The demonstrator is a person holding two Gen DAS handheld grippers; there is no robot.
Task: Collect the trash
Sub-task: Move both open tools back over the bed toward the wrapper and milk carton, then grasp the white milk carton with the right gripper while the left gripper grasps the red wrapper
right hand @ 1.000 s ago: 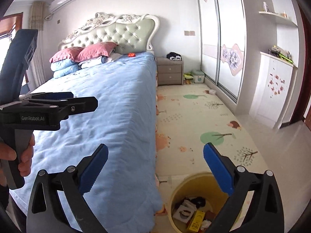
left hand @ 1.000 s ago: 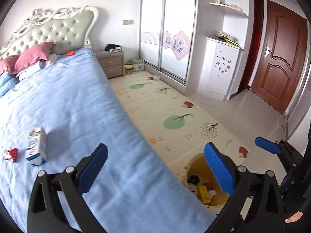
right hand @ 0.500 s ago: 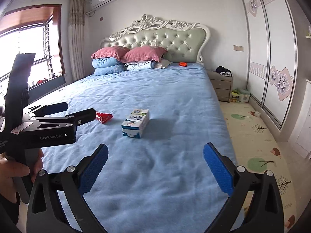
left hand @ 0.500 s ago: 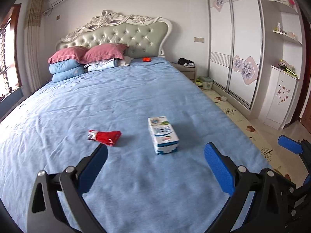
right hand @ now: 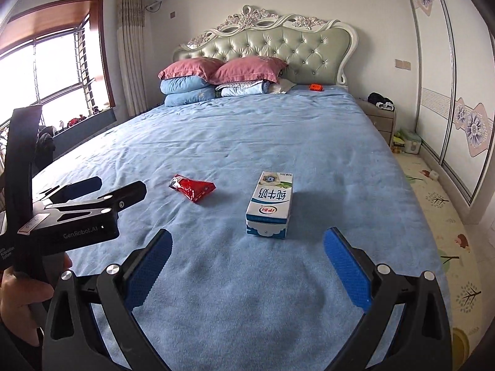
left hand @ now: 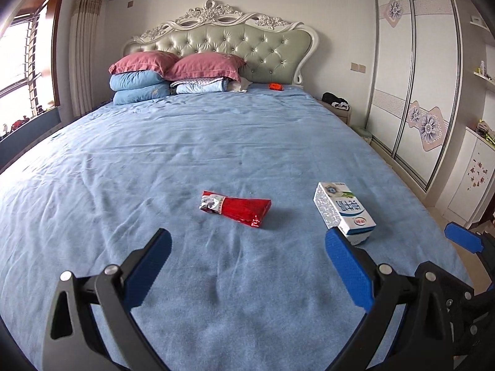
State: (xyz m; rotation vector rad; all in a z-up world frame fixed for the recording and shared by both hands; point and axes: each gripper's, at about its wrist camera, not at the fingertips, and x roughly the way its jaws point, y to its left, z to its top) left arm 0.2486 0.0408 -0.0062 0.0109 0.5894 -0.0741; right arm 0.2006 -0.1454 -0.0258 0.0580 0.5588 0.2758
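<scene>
A red snack wrapper (left hand: 236, 208) lies on the blue bed (left hand: 216, 142), just ahead of my left gripper (left hand: 247, 266), which is open and holds nothing. To its right a white and blue milk carton (left hand: 343, 211) lies on its side near the bed's right edge. In the right wrist view the carton (right hand: 270, 205) lies straight ahead of my right gripper (right hand: 247, 266), also open with nothing in it, and the wrapper (right hand: 192, 187) is further left. A small orange item (right hand: 316, 87) rests near the headboard. The left gripper (right hand: 83, 198) shows at the left, held by a hand.
Pink and blue pillows (left hand: 173, 74) are stacked at the headboard. A nightstand (right hand: 382, 117) and sliding wardrobe (left hand: 414, 92) stand to the right. A patterned floor mat (right hand: 439, 216) runs beside the bed, with the rim of a yellow bin (right hand: 458, 337) at the lower right.
Both grippers have swung from the floor and the yellow bin to face the bed. They have since drawn closer to the wrapper and carton, and both stayed open.
</scene>
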